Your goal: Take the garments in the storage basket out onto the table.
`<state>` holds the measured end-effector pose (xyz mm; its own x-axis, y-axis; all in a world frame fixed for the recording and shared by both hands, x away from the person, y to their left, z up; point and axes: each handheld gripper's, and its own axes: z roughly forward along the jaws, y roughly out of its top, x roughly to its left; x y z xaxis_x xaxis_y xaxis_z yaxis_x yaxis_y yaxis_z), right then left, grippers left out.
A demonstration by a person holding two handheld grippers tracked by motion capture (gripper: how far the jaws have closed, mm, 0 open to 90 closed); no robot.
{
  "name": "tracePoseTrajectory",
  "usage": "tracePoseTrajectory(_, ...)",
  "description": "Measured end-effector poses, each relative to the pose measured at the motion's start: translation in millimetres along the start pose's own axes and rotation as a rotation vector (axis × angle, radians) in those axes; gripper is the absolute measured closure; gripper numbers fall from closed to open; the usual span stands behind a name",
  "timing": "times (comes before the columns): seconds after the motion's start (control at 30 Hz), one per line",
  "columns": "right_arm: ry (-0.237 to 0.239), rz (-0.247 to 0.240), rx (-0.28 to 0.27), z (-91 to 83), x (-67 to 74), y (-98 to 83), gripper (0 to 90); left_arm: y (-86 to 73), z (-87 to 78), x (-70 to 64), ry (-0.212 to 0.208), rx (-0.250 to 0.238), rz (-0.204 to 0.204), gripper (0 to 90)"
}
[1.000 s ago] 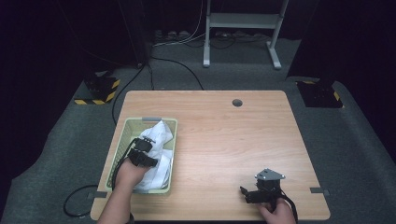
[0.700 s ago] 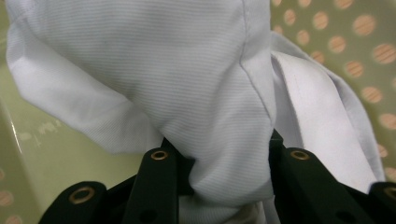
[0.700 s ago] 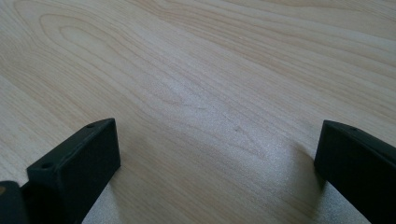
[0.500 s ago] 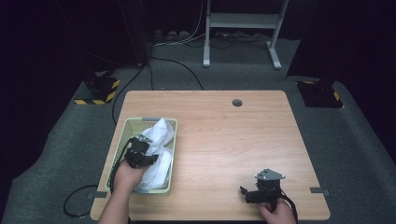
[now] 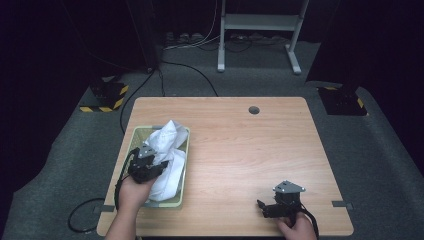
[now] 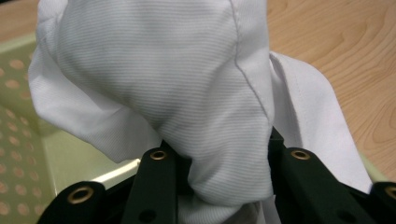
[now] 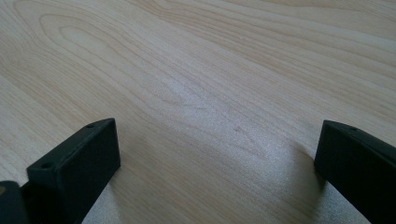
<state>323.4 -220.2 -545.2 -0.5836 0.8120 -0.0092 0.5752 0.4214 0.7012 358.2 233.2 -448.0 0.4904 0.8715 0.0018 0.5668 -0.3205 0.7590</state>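
The cloth (image 5: 167,150) is white, finely ribbed, with a stitched seam, and crumpled into a bunch. It sits in the pale green tray (image 5: 184,172) at the worktop's left side, one bunched fold lifted and pinched between the left tongs (image 5: 161,165), the rest trailing down into the tray.

Both claws black: left claw (image 5: 161,165) and right claw (image 5: 261,207), each with grey three-cornered top plate. Brass-ringed screw holes on jaws. Black cables trail; forearms bare.
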Motion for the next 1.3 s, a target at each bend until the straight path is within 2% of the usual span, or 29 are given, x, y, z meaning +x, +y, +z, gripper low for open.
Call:
tracePoseTrajectory(0.23, 0.000, 0.000, 0.000, 0.0, 0.0, 0.0, 0.0, 2.5, -12.7, -7.6, 0.028, -0.100, 0.019, 68.6)
tracePoseTrajectory(0.53, 0.000, 0.000, 0.000, 0.0, 0.0, 0.0, 0.0, 10.5, -28.3, -15.9, 0.048, -0.204, 0.038, 68.7)
tracePoseTrajectory(0.83, 0.000, 0.000, 0.000, 0.0, 0.0, 0.0, 0.0, 19.0, -42.7, -25.8, 0.075, -0.301, 0.069, 68.8)
tracePoseTrajectory(1.3, 0.000, 0.001, 0.000, 0.0, 0.0, 0.0, 0.0, 34.7, -65.0, -36.7, 0.094, -0.432, 0.079, 68.7)
